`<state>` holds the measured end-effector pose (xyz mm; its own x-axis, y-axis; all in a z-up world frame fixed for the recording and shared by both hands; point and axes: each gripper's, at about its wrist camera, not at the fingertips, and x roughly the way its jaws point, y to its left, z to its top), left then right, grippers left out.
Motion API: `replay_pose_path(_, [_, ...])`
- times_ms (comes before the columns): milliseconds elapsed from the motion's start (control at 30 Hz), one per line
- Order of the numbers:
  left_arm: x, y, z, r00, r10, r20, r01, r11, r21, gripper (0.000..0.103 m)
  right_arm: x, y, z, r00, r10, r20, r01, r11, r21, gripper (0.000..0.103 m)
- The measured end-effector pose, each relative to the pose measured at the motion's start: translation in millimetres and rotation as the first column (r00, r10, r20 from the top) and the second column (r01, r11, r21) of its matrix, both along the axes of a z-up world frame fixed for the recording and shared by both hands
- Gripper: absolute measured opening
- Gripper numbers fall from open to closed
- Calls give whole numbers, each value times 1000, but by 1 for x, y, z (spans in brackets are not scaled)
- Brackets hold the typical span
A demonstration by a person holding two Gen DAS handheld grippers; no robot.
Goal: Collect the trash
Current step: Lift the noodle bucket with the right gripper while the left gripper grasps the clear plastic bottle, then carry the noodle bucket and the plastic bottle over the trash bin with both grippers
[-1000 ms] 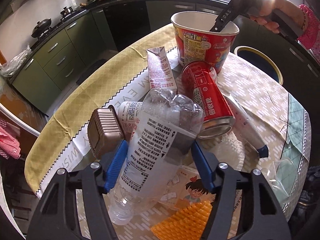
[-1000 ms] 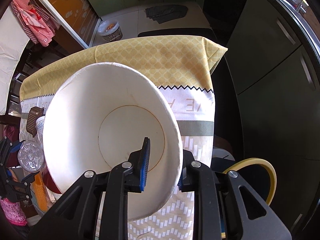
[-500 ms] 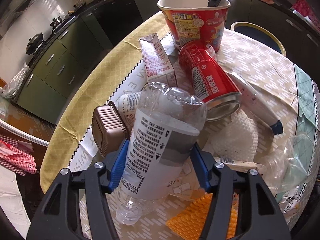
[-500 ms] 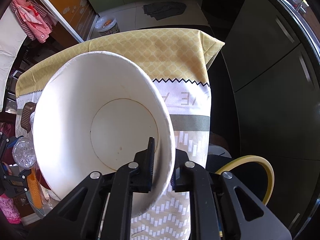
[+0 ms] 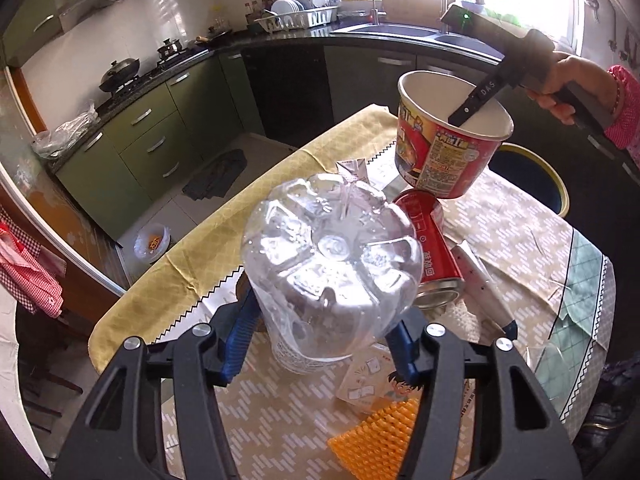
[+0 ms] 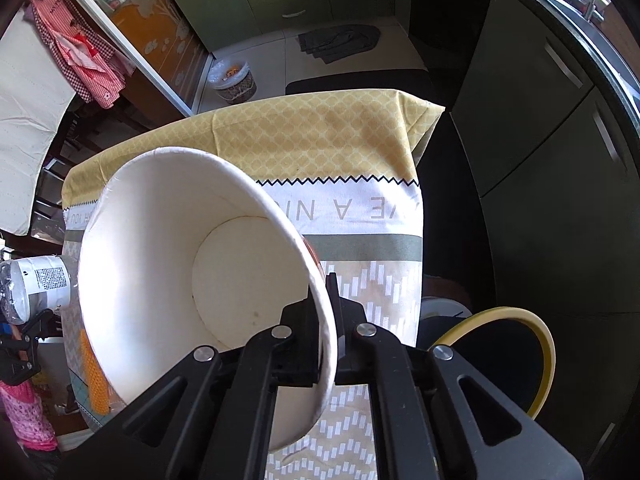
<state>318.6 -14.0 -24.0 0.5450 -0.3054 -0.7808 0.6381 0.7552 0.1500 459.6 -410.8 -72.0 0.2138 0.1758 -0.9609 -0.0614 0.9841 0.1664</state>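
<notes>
The right gripper's finger (image 5: 482,94) reads "DAS". The tablecloth (image 6: 360,216) shows upside-down letters "VE A NI". The red can (image 5: 430,252) and noodle cup (image 5: 440,156) carry Chinese print, too small to read.

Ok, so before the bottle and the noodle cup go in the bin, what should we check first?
1. Left gripper squeezing the bottle: ok; jaws have just been closing on it.
2. Right gripper pinching the noodle cup wall: ok.
3. Cup lifted off the table: ok.
4. Cup empty inside: ok.
5. Bin open beside the table: ok.
6. Bottle cap on: cannot tell.
</notes>
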Motion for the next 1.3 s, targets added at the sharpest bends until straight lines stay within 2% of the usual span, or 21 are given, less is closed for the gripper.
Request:
replay_pose_path(333, [-16,4,17,1000,20,16,-19,999,-31,55,-39,-28,18,1000,-13,10,12,995,95,4])
replay_pose_path(500, [-29,-1,34,999,13,29,-12,999,-48,55,-75,-67,33,998,-58,29,54,993,109,4])
replay_pose_path(600, [-40,-11,47,999,5,36,-4,999,-54,55,-94,-105,29,992,-121,21,119,989,85,4])
replay_pose_path(733, [-55,-32,64,999,-18,35,21,997,-77,55,-119,-165,6,971,-238,-10,239,971,32,4])
replay_pose_path(867, [-69,-61,76,998,-56,21,57,994,-94,55,-136,-216,-33,941,-332,-58,332,943,-14,4])
replay_pose_path(967, [-77,-88,83,995,-97,5,97,989,-108,55,-142,-240,-68,923,-369,-106,367,929,-37,4])
replay_pose_path(1100, [-85,-126,87,988,-156,-20,152,981,-124,55,-135,-251,-110,916,-367,-163,372,928,-5,5])
replay_pose_path(1133, [-87,-137,88,985,-169,-23,165,979,-122,55,-131,-251,-119,920,-347,-180,353,936,4,8])
replay_pose_path(1167, [-90,-146,87,982,-185,-28,180,976,-120,55,-128,-252,-127,920,-340,-194,348,937,9,26])
replay_pose_path(1233, [-93,-166,87,977,-212,-37,206,971,-120,55,-122,-259,-135,912,-367,-183,364,930,-49,49])
replay_pose_path(1300, [-96,-186,86,969,-242,-48,235,965,-115,55,-122,-266,-134,910,-380,-166,379,925,-43,48])
